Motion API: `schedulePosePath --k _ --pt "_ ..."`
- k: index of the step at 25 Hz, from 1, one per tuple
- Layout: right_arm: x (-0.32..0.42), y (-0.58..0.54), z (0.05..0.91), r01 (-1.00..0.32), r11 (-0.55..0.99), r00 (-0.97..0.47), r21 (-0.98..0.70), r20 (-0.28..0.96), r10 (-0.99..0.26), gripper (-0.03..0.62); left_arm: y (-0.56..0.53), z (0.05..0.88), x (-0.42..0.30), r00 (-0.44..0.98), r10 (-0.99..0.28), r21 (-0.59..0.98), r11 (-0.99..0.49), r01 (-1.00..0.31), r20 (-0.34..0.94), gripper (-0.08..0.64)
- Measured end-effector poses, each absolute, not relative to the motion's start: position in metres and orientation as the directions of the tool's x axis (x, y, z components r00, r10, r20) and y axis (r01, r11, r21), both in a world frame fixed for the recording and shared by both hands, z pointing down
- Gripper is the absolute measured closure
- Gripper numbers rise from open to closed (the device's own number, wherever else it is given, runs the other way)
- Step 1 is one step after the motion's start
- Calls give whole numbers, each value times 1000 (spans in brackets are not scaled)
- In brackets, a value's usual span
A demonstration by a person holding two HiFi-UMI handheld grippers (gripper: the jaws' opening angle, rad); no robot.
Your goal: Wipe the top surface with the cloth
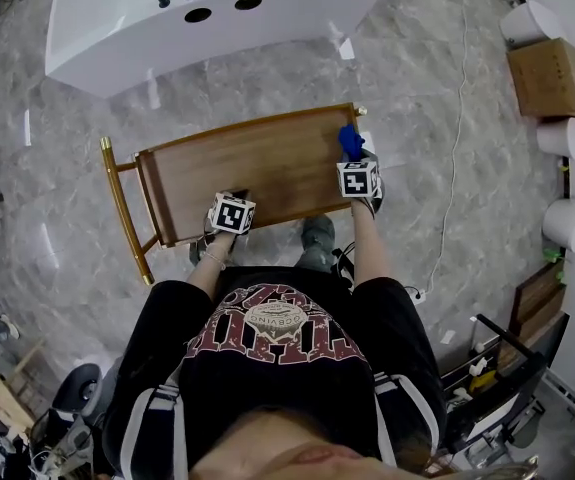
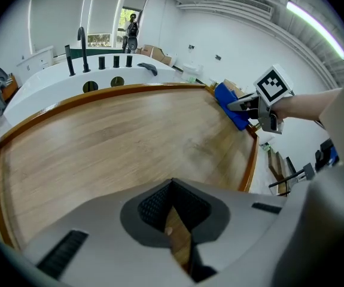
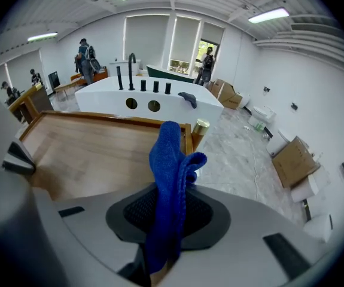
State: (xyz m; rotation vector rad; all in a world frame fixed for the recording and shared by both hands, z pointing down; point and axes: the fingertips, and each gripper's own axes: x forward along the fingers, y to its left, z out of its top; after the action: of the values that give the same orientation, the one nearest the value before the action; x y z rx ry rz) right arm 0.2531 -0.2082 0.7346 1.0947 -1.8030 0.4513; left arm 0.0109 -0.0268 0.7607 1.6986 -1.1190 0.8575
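Note:
A wooden top surface (image 1: 247, 173) with a raised rim sits on a gold frame. In the head view my right gripper (image 1: 359, 173) is at the top's right end, shut on a blue cloth (image 1: 349, 141). The cloth stands up from the jaws over the right rim. In the right gripper view the cloth (image 3: 172, 172) rises between the shut jaws of the right gripper (image 3: 169, 220), with the wood (image 3: 82, 148) beyond. My left gripper (image 1: 232, 213) is at the near edge. Its jaws (image 2: 174, 220) are shut on nothing, above the wood (image 2: 112, 136). It sees the right gripper (image 2: 246, 105) and the cloth (image 2: 230, 106).
A white bathtub (image 1: 217, 13) with black taps stands beyond the table. To the right are a cardboard box (image 1: 552, 76), white round fixtures (image 1: 570, 223) and a cable (image 1: 457, 148) on the marble floor. The gold frame handle (image 1: 122, 208) sticks out left. People (image 3: 87, 58) stand far off.

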Motion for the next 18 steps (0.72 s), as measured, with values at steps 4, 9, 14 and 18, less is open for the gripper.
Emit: schedulePosePath --k 4,9,14,18 --pt "253 -207 736 -876 471 -159 103 860 -484 505 -26 760 10 350 -318 304 -187 -934 881 511" --pt "249 -199 738 -891 444 -143 94 871 -470 505 -25 760 9 338 -318 280 -215 -936 886 511" --pt "238 -192 738 -891 448 -165 70 871 -464 505 -24 760 9 337 -330 281 -205 -938 882 511" --pt "230 -186 741 -900 434 -179 41 873 -454 505 -27 758 10 346 -332 285 -219 -933 877 511"
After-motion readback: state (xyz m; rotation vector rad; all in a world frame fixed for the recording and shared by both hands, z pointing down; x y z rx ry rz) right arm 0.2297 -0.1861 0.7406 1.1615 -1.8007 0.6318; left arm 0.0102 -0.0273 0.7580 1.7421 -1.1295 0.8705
